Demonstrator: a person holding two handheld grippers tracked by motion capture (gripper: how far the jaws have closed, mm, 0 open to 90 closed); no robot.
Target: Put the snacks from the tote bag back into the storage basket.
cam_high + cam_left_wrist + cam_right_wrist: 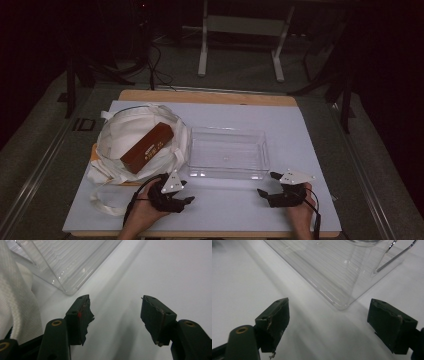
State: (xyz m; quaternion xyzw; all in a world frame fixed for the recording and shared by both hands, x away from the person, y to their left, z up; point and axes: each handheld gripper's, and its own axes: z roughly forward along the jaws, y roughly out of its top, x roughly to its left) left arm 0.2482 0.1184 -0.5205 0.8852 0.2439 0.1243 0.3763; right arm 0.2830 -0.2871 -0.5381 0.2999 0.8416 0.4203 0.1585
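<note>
Grippers parked at desk's near edge: left (181, 192) and right (267, 184), jaws apart, empty. Tray (227, 172) mid-desk, ready for box (147, 147) atop bag (115, 135) at left edge.

table (305, 150): white-covered, wooden edge at far side | frame (240, 30): white metal, on floor beyond | cables (157, 70): dark, on floor

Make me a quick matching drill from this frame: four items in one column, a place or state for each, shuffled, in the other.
Items:
1. brown box
2. clear tray
3. white bag
4. left gripper

Places or states:
A. empty, mid-table
B. jaws open, nothing between them
C. lying on the bag
D. left side of the table

Pairs: 1-C, 2-A, 3-D, 4-B
</note>
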